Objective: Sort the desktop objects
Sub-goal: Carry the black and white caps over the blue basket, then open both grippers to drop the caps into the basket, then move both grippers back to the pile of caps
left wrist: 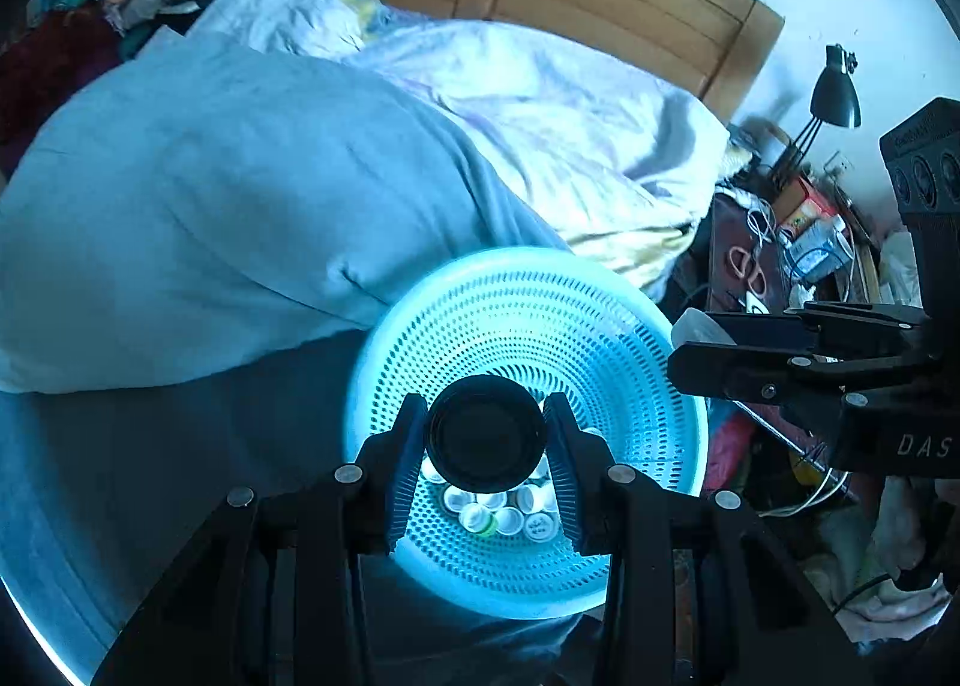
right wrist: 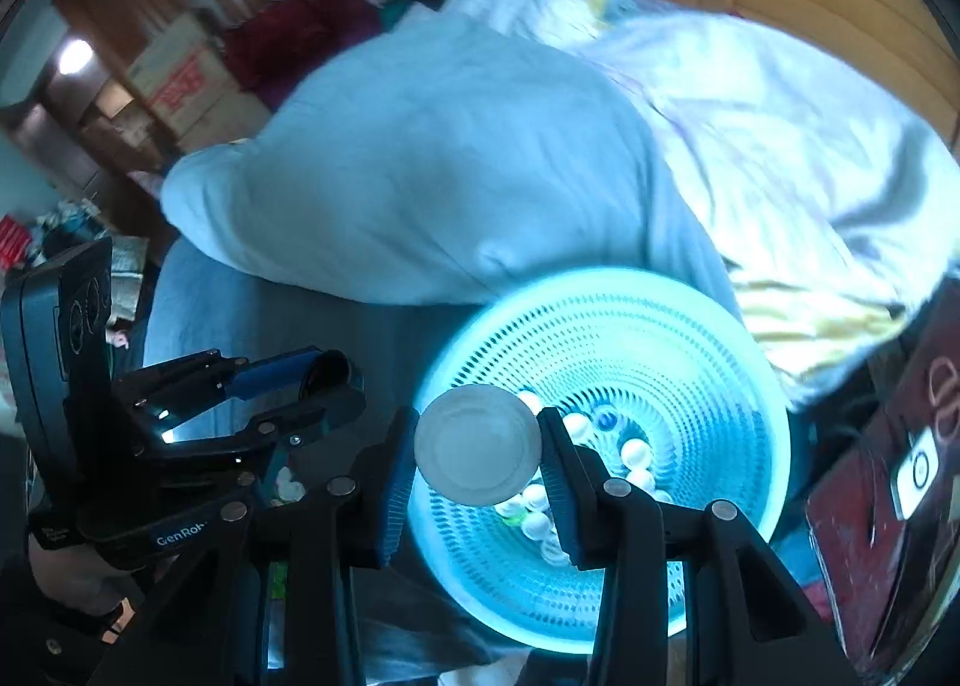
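Left wrist view: the left gripper [left wrist: 486,434] has its jaws closed narrowly on a round black lid [left wrist: 486,433], the blue pads pressing on either side of it. The right wrist view shows the right gripper [right wrist: 478,453] clamped the same way on a round white lid [right wrist: 478,453]. Both hang directly over the pale blue perforated basket [left wrist: 600,326], which sits on the near edge of a bed, just beside a blue pillow [left wrist: 210,206] on its far left. Small white bottle caps [left wrist: 510,512] already lie heaped in the basket's bottom. My reading is that the step in hand is the drop: both lids are carried to the container and wait to be let go. The next move calls for parting each pair of jaws while staying inside the rim, so the lids fall among the caps. Writing is sparse: "DAS" shows on the right gripper's body in the left view, "GenRob" on the left gripper's body in the right view.
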